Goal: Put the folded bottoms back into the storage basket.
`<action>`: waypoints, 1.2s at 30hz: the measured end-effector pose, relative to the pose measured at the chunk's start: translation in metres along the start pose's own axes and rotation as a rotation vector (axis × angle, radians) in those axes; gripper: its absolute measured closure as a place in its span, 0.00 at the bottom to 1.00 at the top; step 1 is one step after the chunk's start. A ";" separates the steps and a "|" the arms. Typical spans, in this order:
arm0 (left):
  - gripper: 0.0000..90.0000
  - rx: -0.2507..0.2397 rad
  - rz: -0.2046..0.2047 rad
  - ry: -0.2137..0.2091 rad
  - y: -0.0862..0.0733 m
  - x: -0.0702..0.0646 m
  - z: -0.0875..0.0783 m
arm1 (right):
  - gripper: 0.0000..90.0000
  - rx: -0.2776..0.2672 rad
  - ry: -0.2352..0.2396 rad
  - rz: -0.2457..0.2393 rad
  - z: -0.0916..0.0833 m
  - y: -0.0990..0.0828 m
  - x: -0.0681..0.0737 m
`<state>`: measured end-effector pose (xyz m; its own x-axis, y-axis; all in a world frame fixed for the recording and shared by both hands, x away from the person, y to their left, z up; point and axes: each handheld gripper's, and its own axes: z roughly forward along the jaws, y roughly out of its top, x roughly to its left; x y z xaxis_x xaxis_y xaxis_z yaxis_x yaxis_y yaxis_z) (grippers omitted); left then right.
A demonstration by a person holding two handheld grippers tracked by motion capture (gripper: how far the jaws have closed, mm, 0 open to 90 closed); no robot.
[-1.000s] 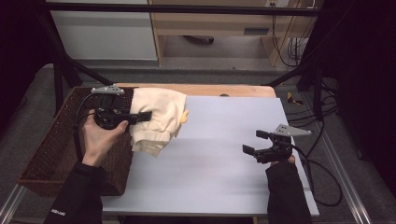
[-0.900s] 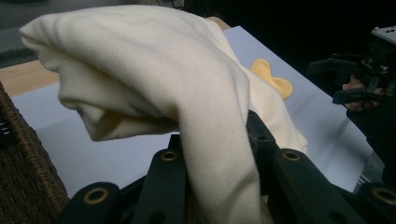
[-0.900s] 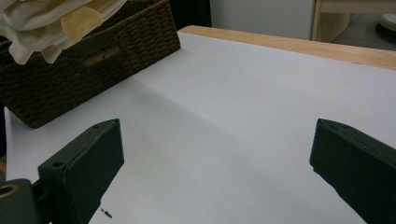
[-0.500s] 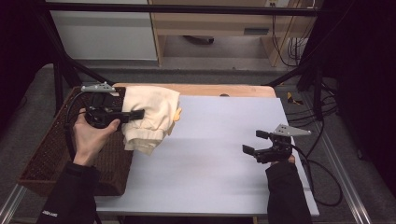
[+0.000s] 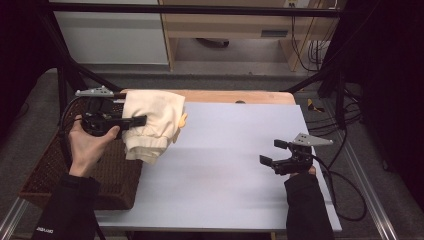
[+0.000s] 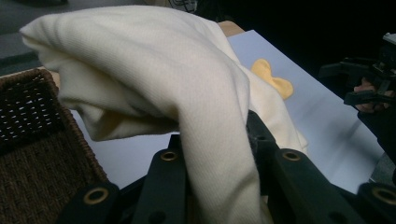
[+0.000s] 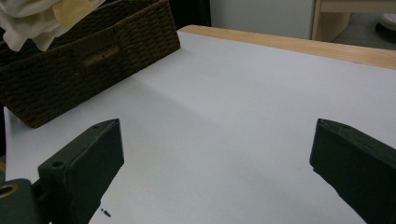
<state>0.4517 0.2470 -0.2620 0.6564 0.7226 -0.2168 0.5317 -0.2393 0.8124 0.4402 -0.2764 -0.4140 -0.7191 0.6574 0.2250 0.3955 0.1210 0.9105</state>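
Observation:
A cream garment (image 5: 150,122) with a yellow patch hangs draped over my left gripper (image 5: 140,120), whose jaws are shut on its cloth. It is held in the air over the right edge of the brown wicker basket (image 5: 50,170) at the table's left. In the left gripper view the cream garment (image 6: 187,93) folds over and between the two black jaws, with the yellow patch (image 6: 273,79) beyond. My right gripper (image 5: 272,152) rests low over the table's right side, open, nothing between its jaws. In the right gripper view the jaws stand wide apart over bare white tabletop (image 7: 224,121).
The white tabletop (image 5: 235,170) stretches between the two grippers. A wooden strip (image 5: 240,96) runs along its far edge. Cables (image 5: 345,175) trail off the right side. In the right gripper view, the wicker basket (image 7: 84,60) stands at the far left.
My left gripper has carried the cream garment leftward and slightly up, from over the tabletop toward the basket's edge. The right gripper has stayed where it was.

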 end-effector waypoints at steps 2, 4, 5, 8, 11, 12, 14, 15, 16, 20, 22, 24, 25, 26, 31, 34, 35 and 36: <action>0.81 -0.001 -0.001 0.003 0.000 0.002 -0.003 | 0.04 0.000 0.000 0.000 0.000 0.000 0.000; 0.81 0.000 0.000 0.010 0.000 0.003 -0.005 | 0.04 0.000 0.000 -0.001 0.000 0.000 0.000; 0.81 0.000 -0.001 0.013 0.001 0.004 -0.006 | 0.04 0.000 0.000 0.000 0.000 0.000 0.000; 0.81 -0.003 -0.005 0.019 0.000 0.007 -0.010 | 0.04 0.000 -0.001 0.000 0.000 0.000 0.000; 0.81 0.000 -0.007 0.024 -0.001 0.009 -0.012 | 0.04 0.000 0.000 -0.001 0.000 0.000 0.000; 0.81 -0.002 -0.008 0.025 -0.001 0.010 -0.013 | 0.04 0.001 0.000 0.000 0.000 0.000 0.000; 0.81 -0.003 -0.008 0.028 -0.001 0.011 -0.015 | 0.04 0.002 -0.001 -0.002 0.000 0.000 0.000; 0.81 -0.004 -0.010 0.029 -0.001 0.012 -0.016 | 0.04 0.002 -0.001 -0.002 0.000 0.000 0.000; 0.81 -0.005 -0.010 0.030 -0.001 0.013 -0.017 | 0.04 0.001 0.000 0.000 0.000 0.000 0.000; 0.81 -0.007 -0.011 0.036 -0.001 0.016 -0.020 | 0.04 0.001 0.000 0.000 0.000 0.000 0.000; 0.81 -0.007 -0.012 0.041 -0.001 0.017 -0.022 | 0.04 0.000 -0.001 0.000 0.000 0.000 0.000; 0.81 -0.008 -0.014 0.048 -0.002 0.019 -0.024 | 0.04 0.000 0.000 0.000 0.000 0.000 0.000; 0.81 -0.008 -0.015 0.050 -0.002 0.020 -0.025 | 0.04 0.000 -0.001 0.000 0.000 0.000 0.000; 0.81 -0.009 -0.016 0.052 -0.002 0.021 -0.026 | 0.04 0.000 -0.001 0.000 0.000 0.000 0.000; 0.81 -0.011 -0.025 0.066 -0.004 0.026 -0.032 | 0.04 0.000 0.000 0.000 0.000 0.000 0.000; 0.81 -0.011 -0.030 0.076 -0.005 0.030 -0.035 | 0.04 0.001 -0.001 0.000 0.000 0.000 0.000; 0.81 -0.012 -0.032 0.079 -0.006 0.031 -0.036 | 0.04 0.001 -0.001 0.000 0.000 0.000 0.000; 0.81 -0.013 -0.034 0.081 -0.006 0.032 -0.037 | 0.04 0.001 -0.001 -0.001 0.000 0.000 0.000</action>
<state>0.4497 0.2962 -0.2536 0.5924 0.7803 -0.2006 0.5460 -0.2058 0.8121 0.4402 -0.2765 -0.4142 -0.7186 0.6583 0.2240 0.3958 0.1223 0.9102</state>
